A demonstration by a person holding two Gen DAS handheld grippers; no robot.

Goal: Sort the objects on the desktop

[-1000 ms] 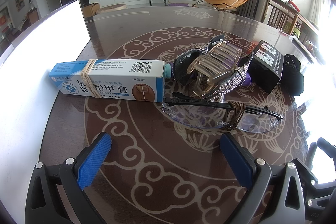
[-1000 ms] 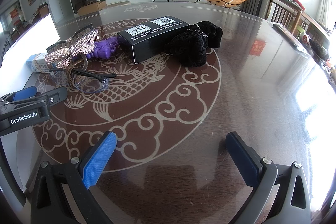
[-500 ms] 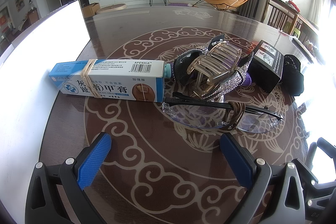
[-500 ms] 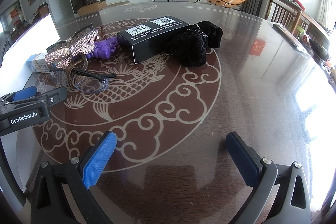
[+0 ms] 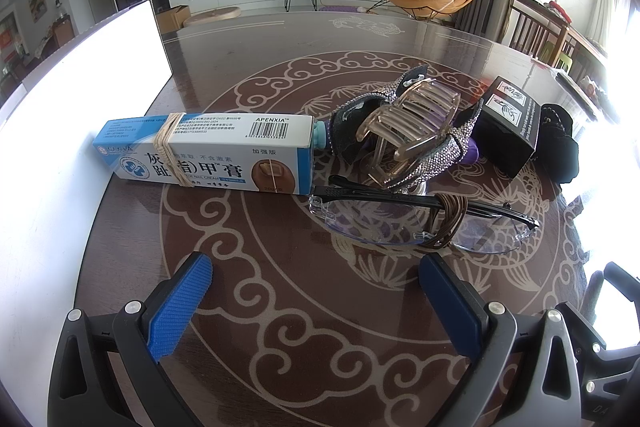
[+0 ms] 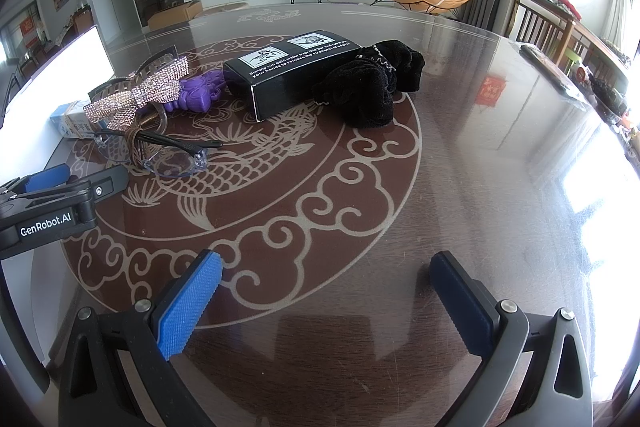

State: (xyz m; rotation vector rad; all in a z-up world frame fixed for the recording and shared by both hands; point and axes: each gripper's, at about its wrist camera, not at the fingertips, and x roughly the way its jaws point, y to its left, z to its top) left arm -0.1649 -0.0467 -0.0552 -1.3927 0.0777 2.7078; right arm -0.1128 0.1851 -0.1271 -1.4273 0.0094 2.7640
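Note:
A blue and white cream box (image 5: 208, 151) with a rubber band lies left of a rhinestone bow hair claw (image 5: 412, 131). In front of them lie clear glasses (image 5: 400, 223) with a brown hair tie around the frame. A black box (image 5: 506, 123) and a black scrunchie (image 5: 558, 143) sit to the right. My left gripper (image 5: 316, 275) stands open just short of the glasses, holding nothing. In the right wrist view the black box (image 6: 292, 71), scrunchie (image 6: 372, 87), a purple toy (image 6: 200, 93) and the glasses (image 6: 160, 151) lie far ahead. My right gripper (image 6: 326, 273) is open over bare table.
A bright white panel (image 5: 80, 75) runs along the table's left side. The dark round table (image 6: 480, 187) has a pale dragon and cloud pattern, with free room on its right half. Chairs (image 5: 536, 31) stand beyond the far right edge.

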